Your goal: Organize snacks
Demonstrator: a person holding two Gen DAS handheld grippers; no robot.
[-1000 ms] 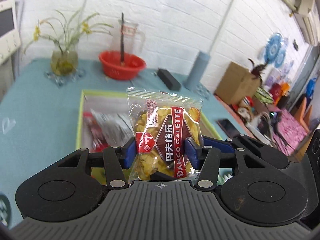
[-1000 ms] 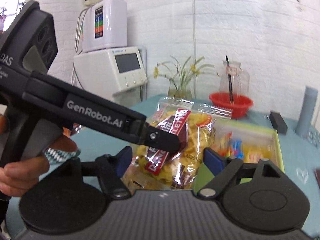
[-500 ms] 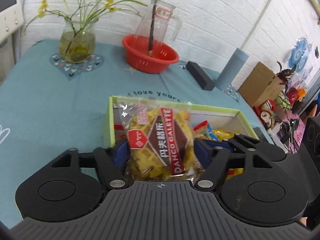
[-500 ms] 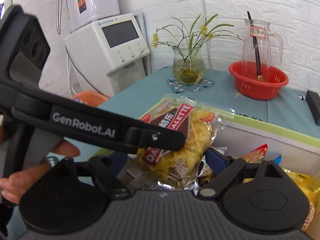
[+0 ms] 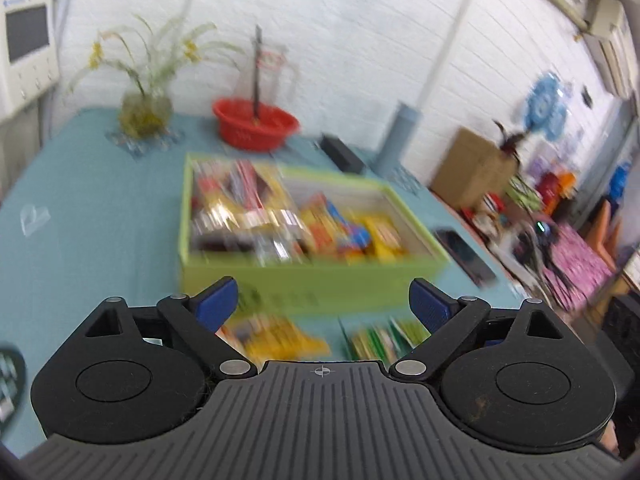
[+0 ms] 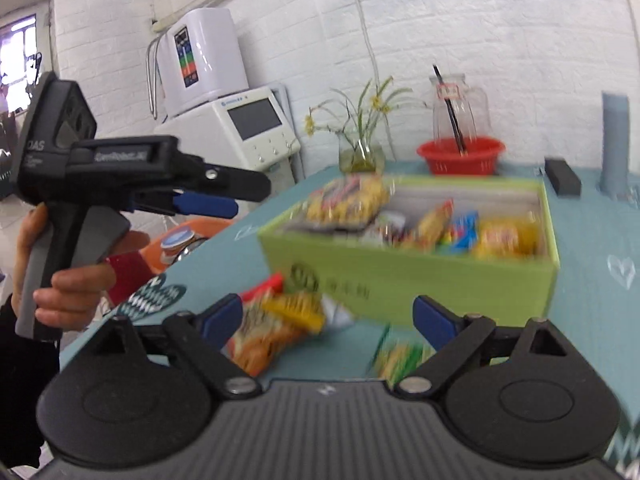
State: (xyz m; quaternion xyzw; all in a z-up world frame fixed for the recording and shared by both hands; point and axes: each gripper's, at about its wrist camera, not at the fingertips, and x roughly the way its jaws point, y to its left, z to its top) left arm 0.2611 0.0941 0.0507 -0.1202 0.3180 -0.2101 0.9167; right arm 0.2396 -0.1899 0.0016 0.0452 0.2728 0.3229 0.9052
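Teal tablecloth (image 5: 100, 240) before white brick wall (image 5: 340, 40)

Both grippers (L (image 5: 323, 306), R (image 6: 328, 320)) wide, empty

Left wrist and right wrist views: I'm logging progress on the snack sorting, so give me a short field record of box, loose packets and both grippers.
box: light green rectangular cardboard box on the teal tablecloth, open, holding many packets
latest packet: yellow crisps packet with red label lies in the box's left end
loose packets: orange-yellow snack packet and green snack packet on the cloth in front of the box
left gripper: jaws just opened, nothing between them
right gripper: open, empty
image quality: blurred
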